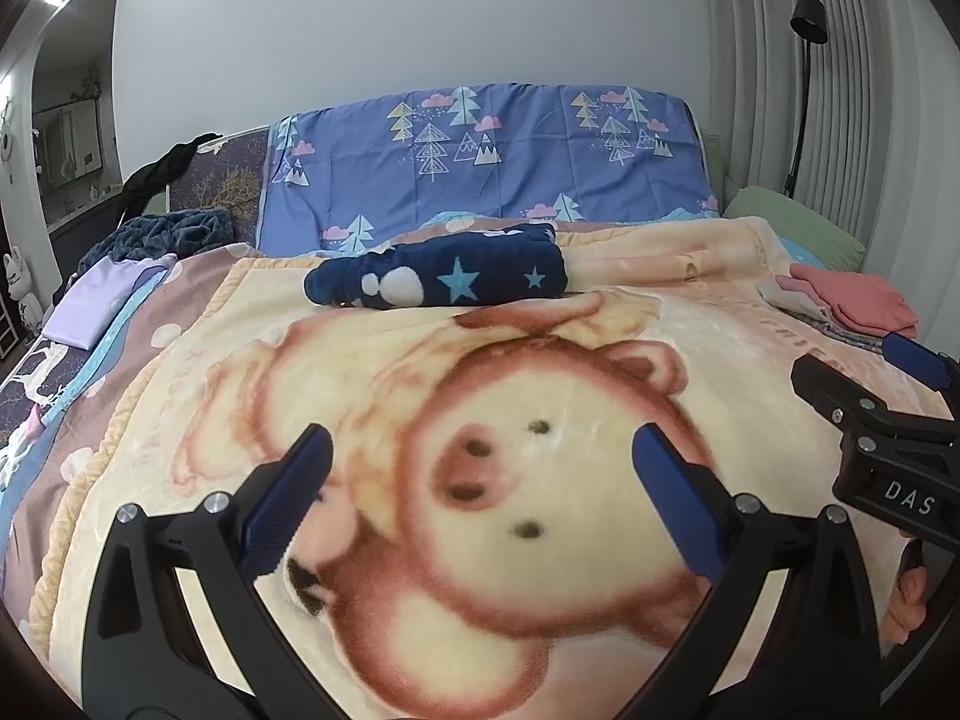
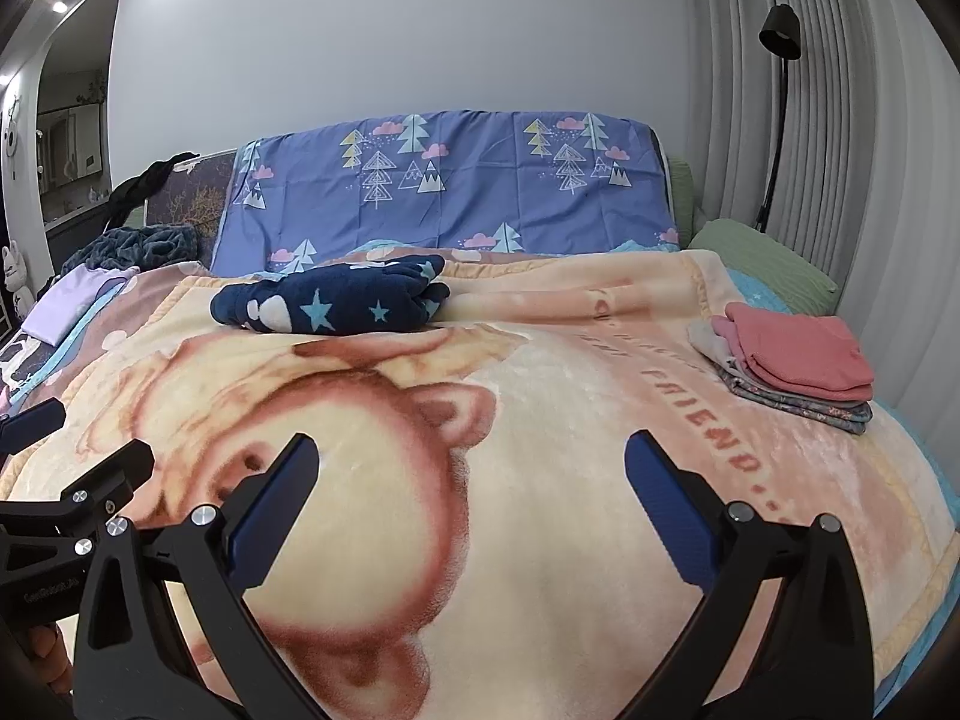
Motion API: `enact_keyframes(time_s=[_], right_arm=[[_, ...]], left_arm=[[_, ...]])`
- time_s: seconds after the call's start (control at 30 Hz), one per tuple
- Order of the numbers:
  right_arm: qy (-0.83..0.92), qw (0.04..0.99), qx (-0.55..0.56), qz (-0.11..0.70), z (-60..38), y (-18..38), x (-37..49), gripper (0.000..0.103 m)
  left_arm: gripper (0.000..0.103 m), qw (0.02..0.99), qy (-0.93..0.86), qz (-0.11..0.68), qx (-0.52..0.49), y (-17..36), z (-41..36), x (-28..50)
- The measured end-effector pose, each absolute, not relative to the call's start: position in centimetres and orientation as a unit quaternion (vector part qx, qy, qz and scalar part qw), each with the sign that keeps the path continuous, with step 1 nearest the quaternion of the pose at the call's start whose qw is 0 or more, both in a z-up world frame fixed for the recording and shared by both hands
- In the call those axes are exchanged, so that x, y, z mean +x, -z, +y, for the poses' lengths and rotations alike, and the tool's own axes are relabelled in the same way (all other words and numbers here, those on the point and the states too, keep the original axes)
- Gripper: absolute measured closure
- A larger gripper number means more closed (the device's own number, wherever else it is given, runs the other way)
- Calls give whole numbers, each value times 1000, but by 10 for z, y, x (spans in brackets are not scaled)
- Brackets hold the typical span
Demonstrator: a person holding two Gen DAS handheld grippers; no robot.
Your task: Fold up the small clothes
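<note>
I hold my left gripper point(image 1: 480, 450) and right gripper point(image 2: 471, 462) spread and empty over the bear blanket point(image 2: 540, 540). The folded pile point(image 2: 792, 360) sits aside at the right, probably to keep room for folding; the starry navy garment point(image 1: 444, 282) looks next.

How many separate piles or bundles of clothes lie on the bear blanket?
2: a navy star-print bundle at the far middle, and a folded stack with a pink top piece at the right. The stack's inner layers are partly hidden.
</note>
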State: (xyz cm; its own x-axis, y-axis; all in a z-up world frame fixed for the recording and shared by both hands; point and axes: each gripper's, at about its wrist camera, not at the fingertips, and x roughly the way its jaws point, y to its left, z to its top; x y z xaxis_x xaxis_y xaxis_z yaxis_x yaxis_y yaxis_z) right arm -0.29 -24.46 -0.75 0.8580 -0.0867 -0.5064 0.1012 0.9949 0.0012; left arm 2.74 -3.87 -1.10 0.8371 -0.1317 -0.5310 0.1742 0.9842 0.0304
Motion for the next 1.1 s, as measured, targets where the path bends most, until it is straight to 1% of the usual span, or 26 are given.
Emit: enact_keyframes(time_s=[1.1], right_arm=[[51,961,16,270,-246,12,-1,1]], left_arm=[[2,955,87,280,52,15,-35,28]])
